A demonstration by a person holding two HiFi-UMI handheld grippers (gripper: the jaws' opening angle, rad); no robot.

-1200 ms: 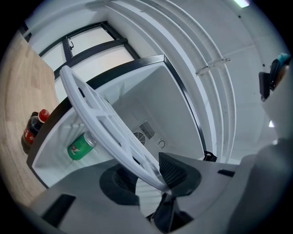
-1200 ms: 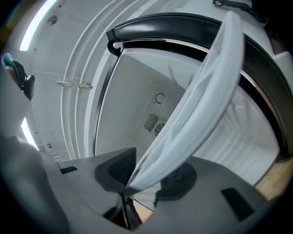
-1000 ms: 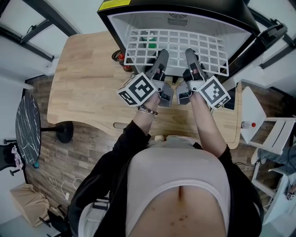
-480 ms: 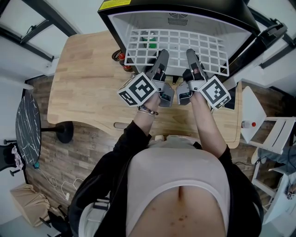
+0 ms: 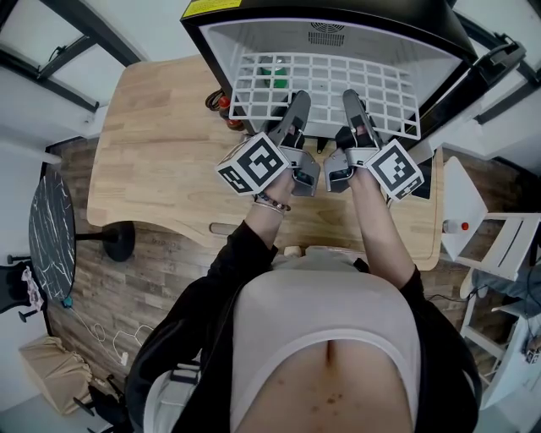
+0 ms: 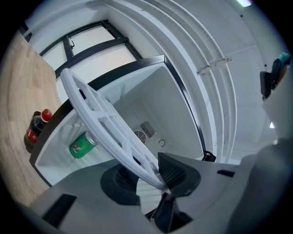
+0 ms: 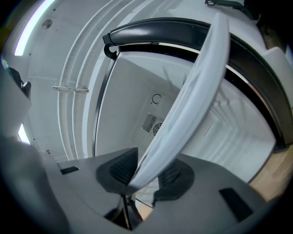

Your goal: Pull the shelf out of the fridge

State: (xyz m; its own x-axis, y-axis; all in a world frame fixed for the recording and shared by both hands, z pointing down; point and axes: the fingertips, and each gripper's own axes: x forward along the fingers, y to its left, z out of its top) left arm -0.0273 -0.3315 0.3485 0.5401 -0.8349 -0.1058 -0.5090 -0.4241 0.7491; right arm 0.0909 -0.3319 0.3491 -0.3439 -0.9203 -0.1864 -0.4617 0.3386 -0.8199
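Observation:
A white wire shelf [image 5: 325, 84] sticks partway out of the open black mini fridge [image 5: 321, 13] on the wooden table [image 5: 152, 144]. My left gripper [image 5: 297, 108] is clamped on the shelf's front edge left of centre. In the left gripper view the shelf rim [image 6: 98, 121] runs between the pads of the left gripper [image 6: 155, 176]. My right gripper [image 5: 352, 105] grips the same edge further right. In the right gripper view the rim [image 7: 197, 96] sits pinched between the ribbed pads of the right gripper [image 7: 142, 171], whose jaws are still tightening.
A green can [image 5: 275, 74] lies inside the fridge under the shelf, also in the left gripper view [image 6: 82, 145]. A cola bottle [image 5: 221, 106] stands on the table by the fridge's left wall. The fridge door [image 5: 473, 76] hangs open at the right. A white stand [image 5: 490, 237] is beyond the table's right end.
Both grippers and the shelf's front edge have shifted very slightly; both grips stay on the shelf.

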